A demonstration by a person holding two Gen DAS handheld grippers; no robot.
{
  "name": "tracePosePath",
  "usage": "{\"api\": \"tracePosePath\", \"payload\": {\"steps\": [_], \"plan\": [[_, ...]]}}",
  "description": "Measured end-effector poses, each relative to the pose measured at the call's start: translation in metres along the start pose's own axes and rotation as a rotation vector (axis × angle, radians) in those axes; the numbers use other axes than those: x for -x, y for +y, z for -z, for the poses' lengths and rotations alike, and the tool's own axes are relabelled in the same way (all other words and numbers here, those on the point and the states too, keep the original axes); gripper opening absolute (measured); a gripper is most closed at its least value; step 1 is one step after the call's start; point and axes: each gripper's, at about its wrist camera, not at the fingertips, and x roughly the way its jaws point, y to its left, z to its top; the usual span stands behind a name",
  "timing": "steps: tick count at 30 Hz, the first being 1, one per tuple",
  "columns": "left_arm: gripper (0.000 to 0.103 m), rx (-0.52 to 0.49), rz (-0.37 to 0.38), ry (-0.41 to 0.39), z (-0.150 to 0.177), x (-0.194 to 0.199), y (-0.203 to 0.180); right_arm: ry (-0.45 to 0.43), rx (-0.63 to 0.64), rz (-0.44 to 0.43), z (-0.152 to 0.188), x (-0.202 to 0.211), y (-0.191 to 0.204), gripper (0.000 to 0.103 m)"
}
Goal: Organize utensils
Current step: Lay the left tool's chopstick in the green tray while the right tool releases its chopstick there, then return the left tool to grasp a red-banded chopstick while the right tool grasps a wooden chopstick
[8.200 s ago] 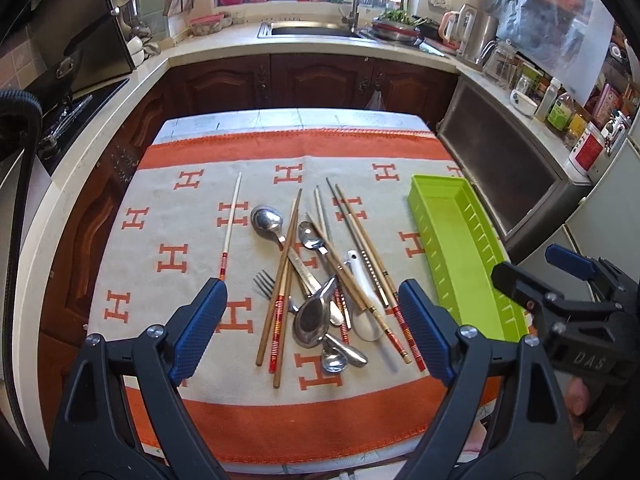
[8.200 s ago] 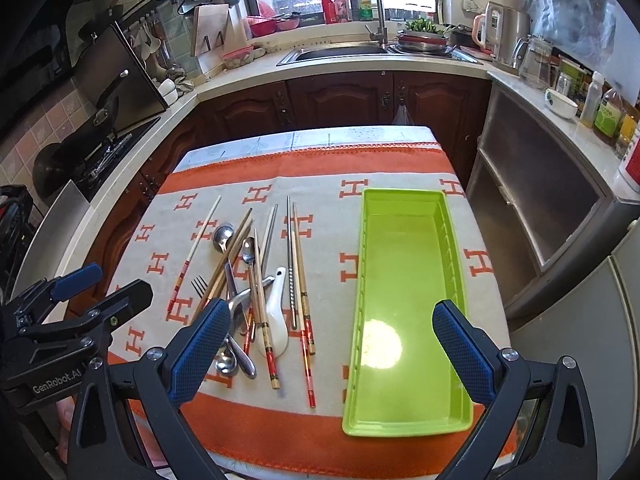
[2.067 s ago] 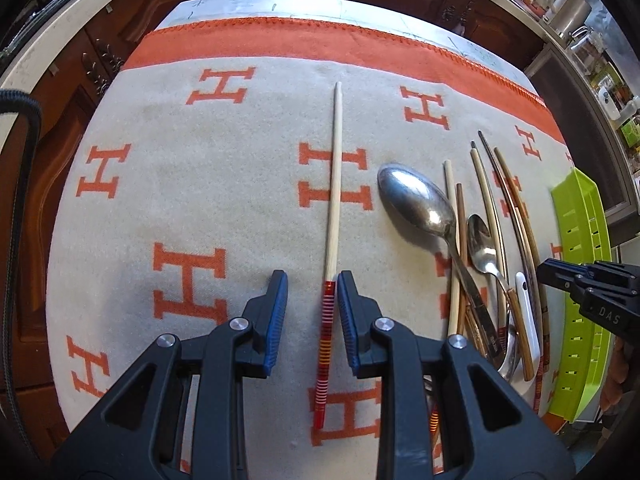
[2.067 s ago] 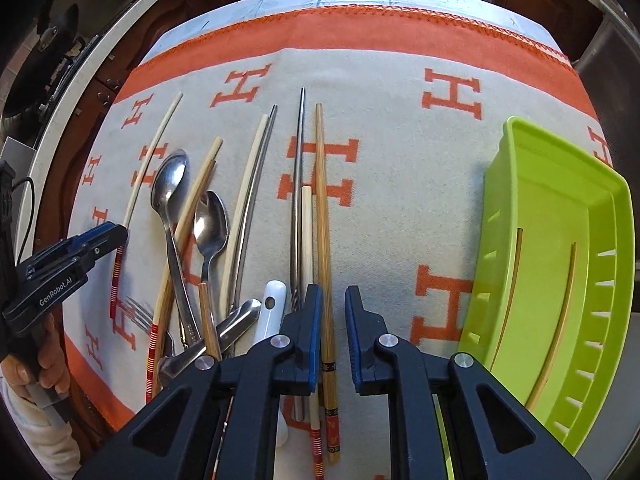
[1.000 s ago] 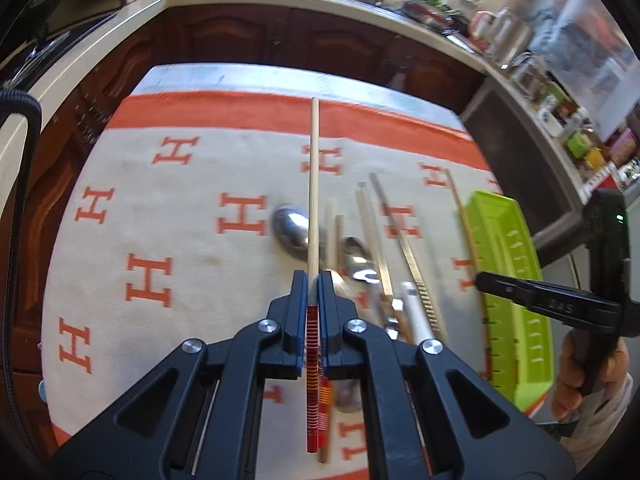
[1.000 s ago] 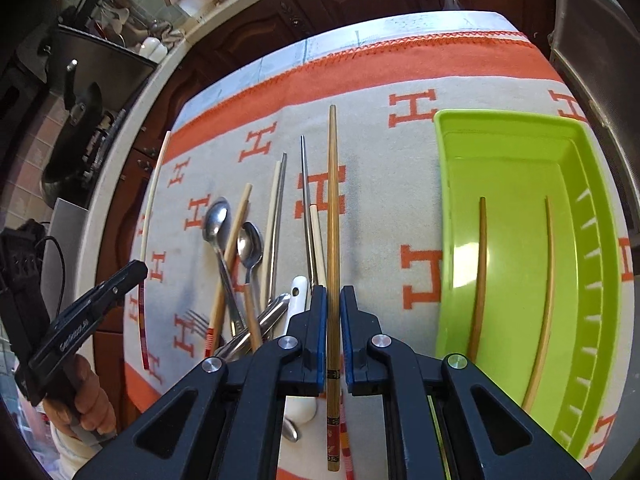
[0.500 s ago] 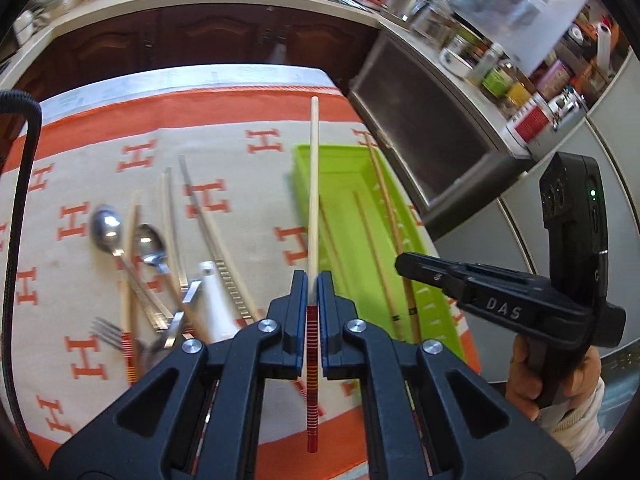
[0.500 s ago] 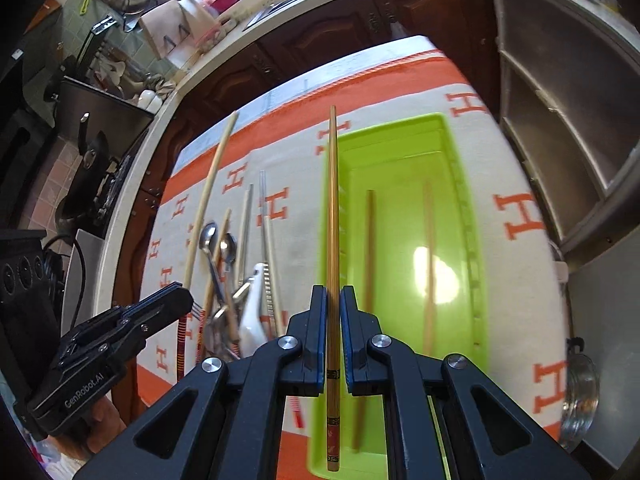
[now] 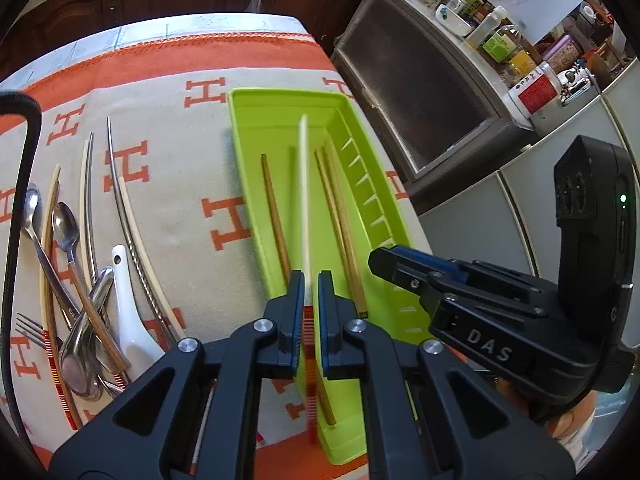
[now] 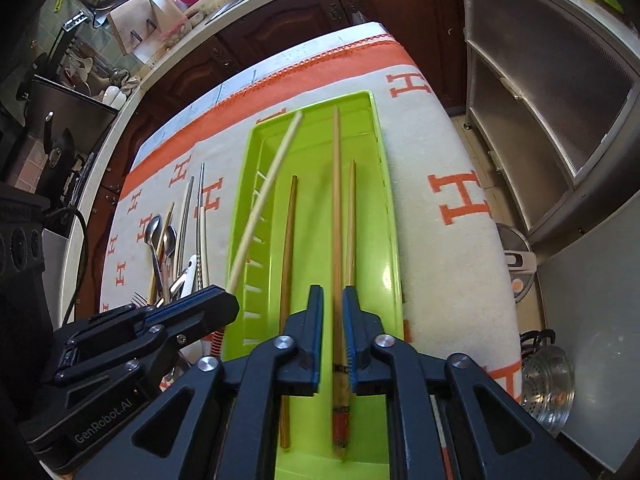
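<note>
My left gripper [image 9: 309, 280] hangs over the near end of the green tray [image 9: 248, 152] with its jaws slightly apart around a pale chopstick [image 9: 304, 184] with a red-striped end, which looks blurred. My right gripper [image 10: 333, 300] is also over the tray [image 10: 384, 184], jaws slightly parted around a brown chopstick [image 10: 336, 184], also blurred. Brown chopsticks [image 10: 287, 248] lie in the tray. The left gripper shows in the right wrist view [image 10: 192, 312], the right gripper in the left wrist view [image 9: 404, 260].
A pile of spoons [image 9: 60, 220], a fork [image 9: 30, 330], a white ceramic spoon [image 9: 124, 300] and more chopsticks [image 9: 128, 220] lies on the orange-and-beige cloth [image 9: 180, 160] left of the tray. A cabinet [image 9: 420, 92] and counter stand to the right.
Both grippers carried their chopsticks from the pile to above the tray. In the last half second both pairs of jaws have parted a little and the chopsticks blur.
</note>
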Motion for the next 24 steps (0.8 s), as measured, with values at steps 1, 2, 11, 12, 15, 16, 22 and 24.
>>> {"api": "tracePosePath", "payload": {"steps": [1,2,11,12,15,16,22,24], "plan": [[0.003,0.000,0.001,0.005,0.000,-0.002,0.001,-0.005,-0.005,0.002,-0.003,-0.002,-0.001,0.028],[0.003,0.002,0.002,0.011,0.000,-0.002,0.002,-0.017,-0.010,0.005,-0.004,-0.003,-0.002,0.036],[0.003,-0.030,-0.058,0.004,0.006,0.008,0.012,-0.041,0.016,0.028,-0.001,0.001,0.006,0.037],[0.004,-0.036,-0.070,0.001,0.008,0.011,0.013,-0.043,0.021,0.030,0.001,0.002,0.009,0.037],[0.004,-0.045,-0.095,-0.015,0.013,0.022,0.018,-0.045,0.030,0.025,0.005,0.004,0.014,0.037],[0.004,-0.046,-0.106,-0.020,0.014,0.025,0.019,-0.045,0.030,0.021,0.007,0.005,0.016,0.037],[0.004,-0.059,-0.172,-0.074,0.026,0.058,0.025,-0.048,0.047,-0.016,0.017,0.014,0.031,0.037],[0.004,-0.063,-0.200,-0.104,0.030,0.071,0.029,-0.055,0.061,-0.014,0.021,0.019,0.038,0.037]]}}
